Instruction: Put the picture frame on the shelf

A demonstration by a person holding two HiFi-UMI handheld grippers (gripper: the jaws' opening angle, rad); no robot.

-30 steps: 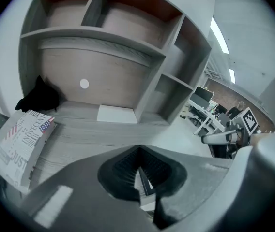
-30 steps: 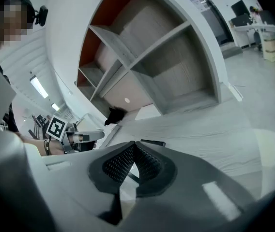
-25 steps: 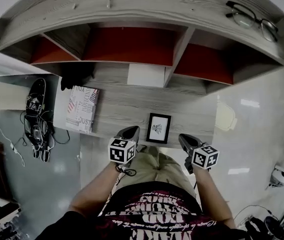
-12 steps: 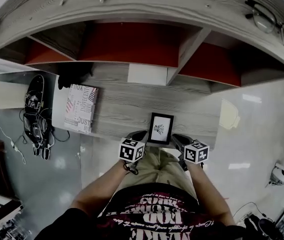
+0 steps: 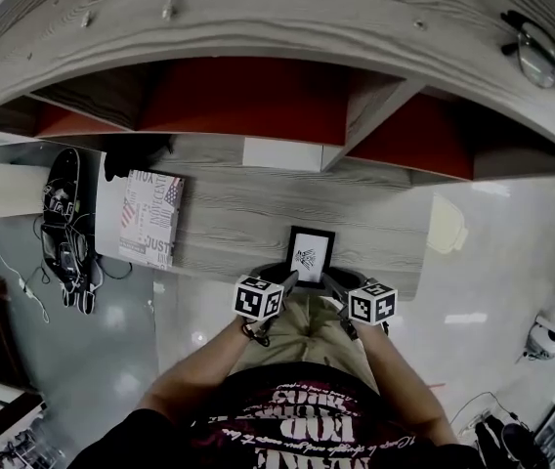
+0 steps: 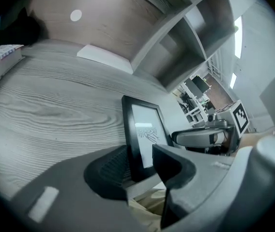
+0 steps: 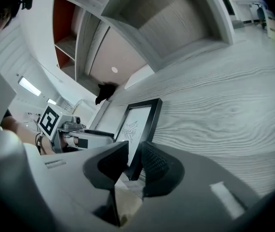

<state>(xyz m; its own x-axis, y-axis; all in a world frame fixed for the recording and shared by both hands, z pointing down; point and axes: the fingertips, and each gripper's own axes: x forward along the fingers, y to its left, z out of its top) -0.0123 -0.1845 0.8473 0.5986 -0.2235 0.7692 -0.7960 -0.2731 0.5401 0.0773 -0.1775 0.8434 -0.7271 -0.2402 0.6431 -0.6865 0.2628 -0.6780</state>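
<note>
Two holds on one picture frame (image 5: 311,254): left gripper (image 6: 140,161) and right gripper (image 7: 135,161) each pinch a lower corner; best lifted evenly toward the shelf (image 5: 258,18).

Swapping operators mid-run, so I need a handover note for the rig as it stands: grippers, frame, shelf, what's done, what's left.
Left gripper: jaws closed on the near-left edge of the black picture frame with a white print; it looks gripped.
Right gripper: jaws closed on the frame's near-right corner.
Frame: at the near edge of the grey wood-grain desk, not lifted as far as I can tell.
Shelf: the grey wood shelf unit with red back panels rises behind the desk.
Done: both grippers are on the frame.
Left: lift it, carry it to a compartment, set it down, release.
</note>
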